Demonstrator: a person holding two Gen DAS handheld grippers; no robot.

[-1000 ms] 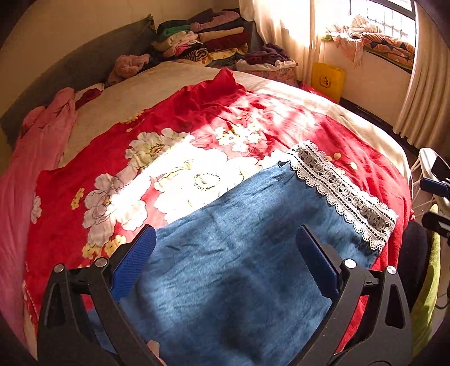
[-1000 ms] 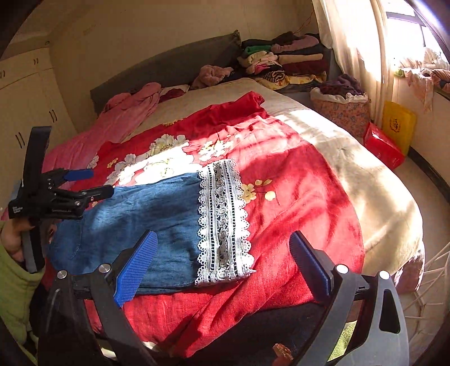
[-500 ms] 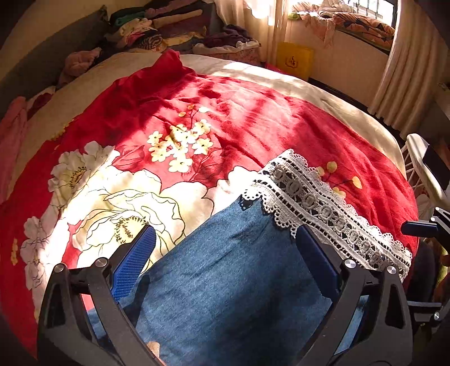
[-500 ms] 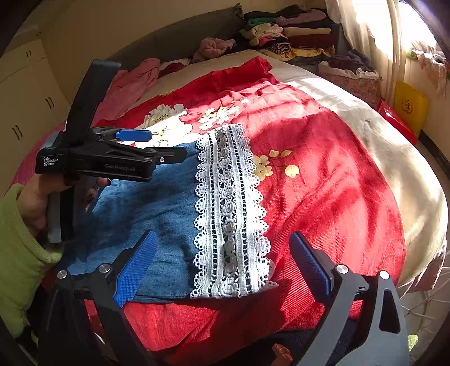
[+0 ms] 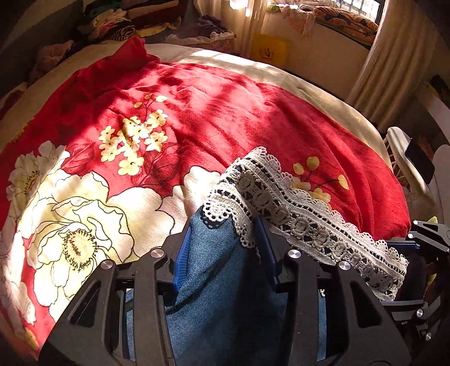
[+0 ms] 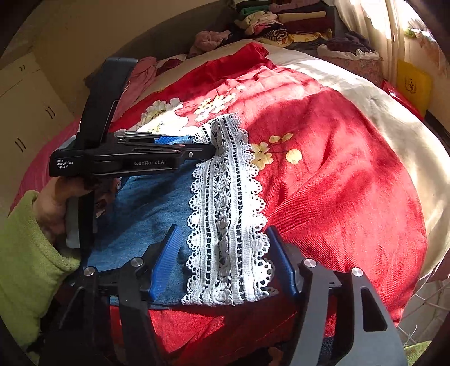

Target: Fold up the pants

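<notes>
Blue denim pants (image 5: 222, 284) with a white lace hem (image 5: 303, 216) lie on a red floral blanket (image 5: 225, 112) on the bed. My left gripper (image 5: 222, 245) has its blue pads narrowed around the far hem corner, with denim and lace bunched between them. In the right wrist view the left gripper (image 6: 208, 149) reaches that far corner of the lace hem (image 6: 225, 208). My right gripper (image 6: 225, 261) straddles the near hem corner, its blue pads close against the lace and denim (image 6: 140, 211).
Folded clothes (image 6: 275, 22) are stacked at the head of the bed. A pink garment (image 6: 143, 73) lies at the bed's left side. A yellow bag (image 5: 267, 50) stands by the curtain. A white rack (image 5: 405, 157) is at the right bed edge.
Both grippers moved forward onto the lace hem and closed in from wide open. The left now pinches the far corner and the right the near corner.
</notes>
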